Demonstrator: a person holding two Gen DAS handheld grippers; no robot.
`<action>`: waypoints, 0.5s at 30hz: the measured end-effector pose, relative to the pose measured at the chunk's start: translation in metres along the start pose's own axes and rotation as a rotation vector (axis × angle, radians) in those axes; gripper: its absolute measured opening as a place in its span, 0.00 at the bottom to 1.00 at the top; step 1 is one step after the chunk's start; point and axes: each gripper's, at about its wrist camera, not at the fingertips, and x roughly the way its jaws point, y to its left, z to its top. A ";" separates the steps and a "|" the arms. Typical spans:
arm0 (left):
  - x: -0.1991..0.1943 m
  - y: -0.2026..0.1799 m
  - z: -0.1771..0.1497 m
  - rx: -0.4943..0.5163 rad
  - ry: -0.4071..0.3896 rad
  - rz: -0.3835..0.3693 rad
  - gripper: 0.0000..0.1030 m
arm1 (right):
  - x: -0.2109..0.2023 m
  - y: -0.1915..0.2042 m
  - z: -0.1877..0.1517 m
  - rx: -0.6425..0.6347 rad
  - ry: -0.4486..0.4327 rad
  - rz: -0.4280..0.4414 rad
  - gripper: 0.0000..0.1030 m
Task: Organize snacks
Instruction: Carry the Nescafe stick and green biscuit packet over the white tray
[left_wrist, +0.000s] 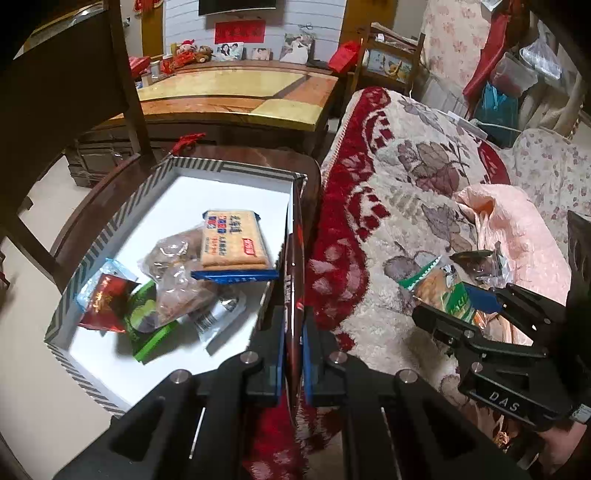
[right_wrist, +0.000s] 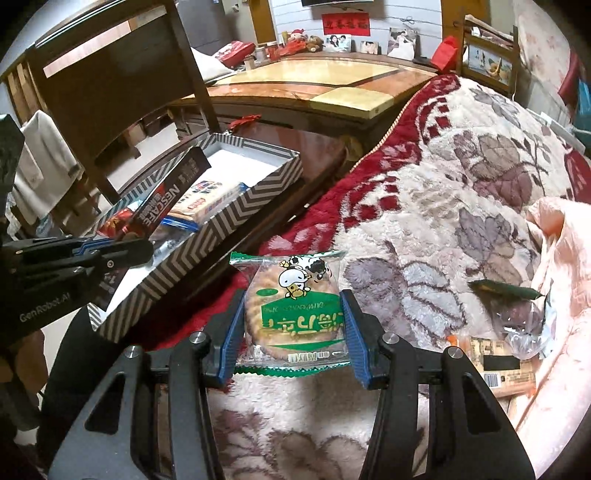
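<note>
A striped box (left_wrist: 92, 251) with a white inside stands on a wooden chair and holds several snack packets, with a blue cracker pack (left_wrist: 233, 240) on top. My left gripper (left_wrist: 293, 354) is shut on a dark Nescafe sachet (left_wrist: 293, 266), held edge-on over the box's right wall; the sachet also shows in the right wrist view (right_wrist: 166, 199). My right gripper (right_wrist: 291, 325) is shut on a green cow biscuit packet (right_wrist: 295, 306), held above the blanket to the right of the box (right_wrist: 207, 240).
A floral red and cream blanket (right_wrist: 443, 192) covers the sofa. A pink cloth (right_wrist: 565, 258) on the right carries a dark-topped clear packet (right_wrist: 517, 306) and an orange wrapped bar (right_wrist: 495, 358). The chair back (right_wrist: 122, 74) rises behind the box. A table (right_wrist: 314, 85) stands beyond.
</note>
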 end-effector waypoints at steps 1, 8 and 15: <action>-0.002 0.003 0.000 -0.003 -0.006 0.005 0.09 | -0.001 0.003 0.002 -0.006 0.000 0.002 0.47; -0.011 0.023 0.001 -0.031 -0.033 0.039 0.09 | 0.000 0.020 0.010 -0.031 0.003 0.025 0.47; -0.018 0.048 -0.002 -0.070 -0.047 0.080 0.09 | 0.004 0.038 0.018 -0.057 0.004 0.044 0.47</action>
